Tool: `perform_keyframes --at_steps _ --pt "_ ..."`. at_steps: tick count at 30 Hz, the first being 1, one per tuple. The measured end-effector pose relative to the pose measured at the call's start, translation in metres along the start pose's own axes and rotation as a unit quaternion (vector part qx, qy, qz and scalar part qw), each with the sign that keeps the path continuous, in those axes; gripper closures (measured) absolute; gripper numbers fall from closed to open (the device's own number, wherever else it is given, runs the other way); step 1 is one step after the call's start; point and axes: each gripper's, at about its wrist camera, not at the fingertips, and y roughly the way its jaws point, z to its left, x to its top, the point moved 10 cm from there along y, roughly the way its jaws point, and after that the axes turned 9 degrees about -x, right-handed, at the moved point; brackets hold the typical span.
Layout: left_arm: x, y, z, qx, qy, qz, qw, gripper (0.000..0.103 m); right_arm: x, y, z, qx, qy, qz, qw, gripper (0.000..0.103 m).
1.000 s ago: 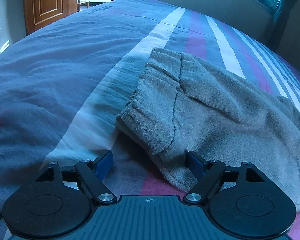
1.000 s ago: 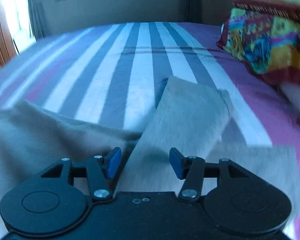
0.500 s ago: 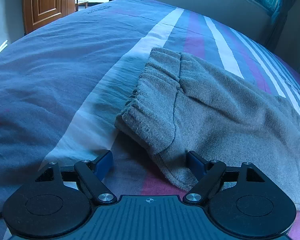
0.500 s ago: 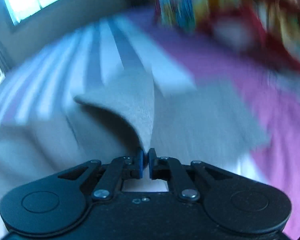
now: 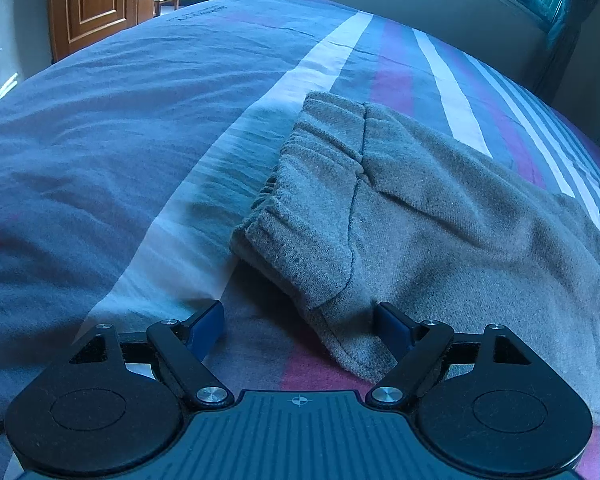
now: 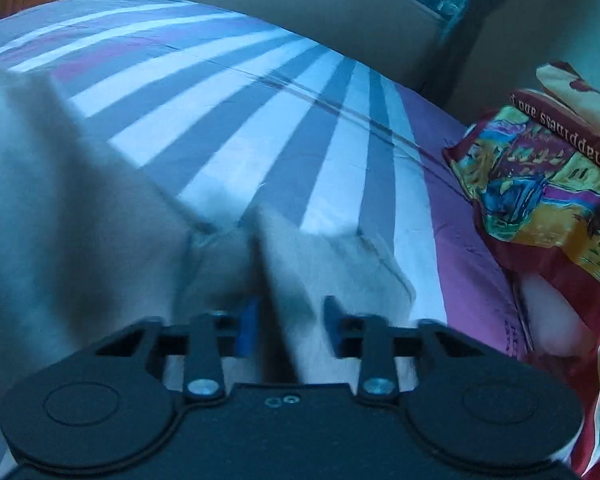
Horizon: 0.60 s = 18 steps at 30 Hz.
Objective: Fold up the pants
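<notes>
With the left hand-held gripper point(image 5: 300, 320) spread over the waistband corner of the pants point(image 5: 420, 216) on the bed point(image 5: 100, 140), and the right hand-held gripper point(image 6: 290, 320) apparently spread around a blurred leg fold, either could close on bedsheet instead.

Striped bed point(image 5: 112, 152): grey pants point(image 5: 440, 232) lying on top; colourful pillow point(image 6: 540, 184) at edge.
</notes>
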Motion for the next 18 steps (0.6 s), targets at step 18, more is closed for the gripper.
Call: perform_keyframes --at_steps 18 --pt "-0.001 0.0 0.0 -0.004 -0.001 -0.004 1.0 0.019 -0.182 -0.016 -0.148 0.0 0.549 0.047 0.834 0.1"
